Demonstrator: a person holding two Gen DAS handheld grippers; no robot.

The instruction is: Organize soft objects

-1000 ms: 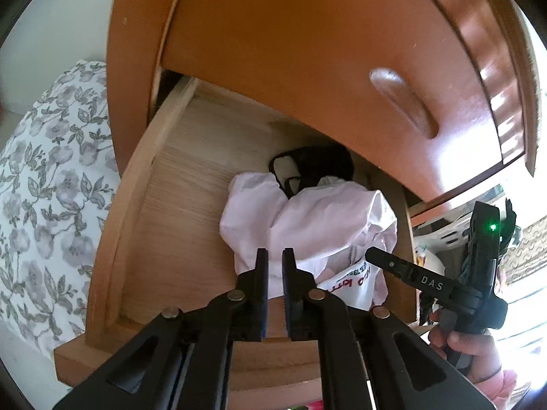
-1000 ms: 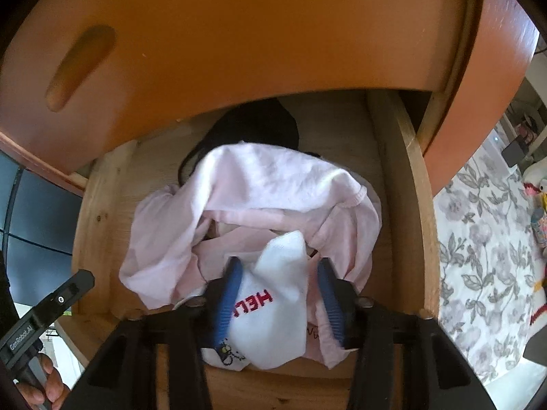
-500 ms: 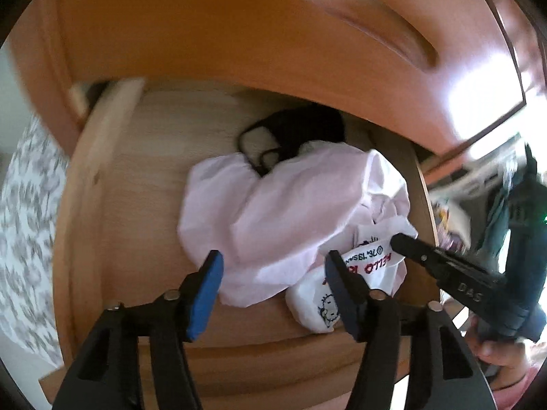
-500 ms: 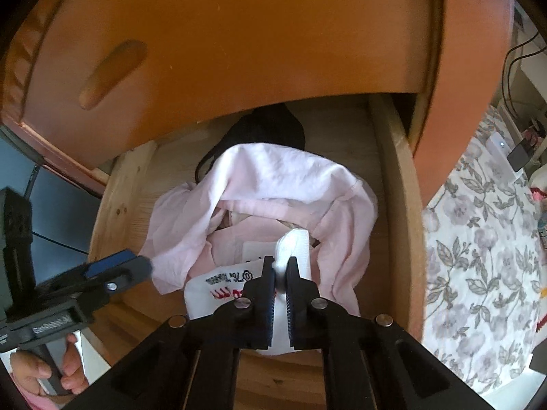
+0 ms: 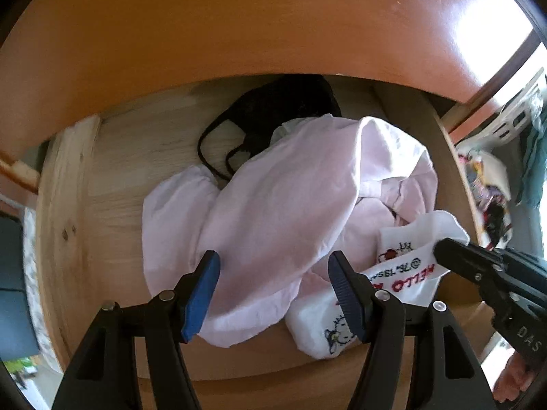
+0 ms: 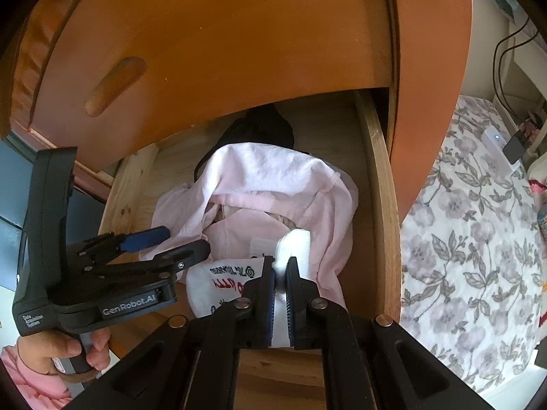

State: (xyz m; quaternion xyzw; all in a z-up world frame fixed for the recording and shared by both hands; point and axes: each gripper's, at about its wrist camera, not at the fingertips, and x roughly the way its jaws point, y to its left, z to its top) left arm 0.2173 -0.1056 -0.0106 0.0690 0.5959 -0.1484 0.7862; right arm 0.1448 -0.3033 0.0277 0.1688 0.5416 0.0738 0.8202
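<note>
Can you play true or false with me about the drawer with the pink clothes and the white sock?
1. The right gripper has its jaws pinched on the white sock with red letters. True.
2. The left gripper holds the crumpled pale pink cotton garment. False: its jaws stand open over the garment, gripping nothing.
3. A black fabric item with thin straps lies at the back of the open wooden drawer. True.
4. The white sock lies under the black item. False: it is at the drawer's front, against the pink garment.
5. A floral bedcover shows beside the drawer. True.
</note>
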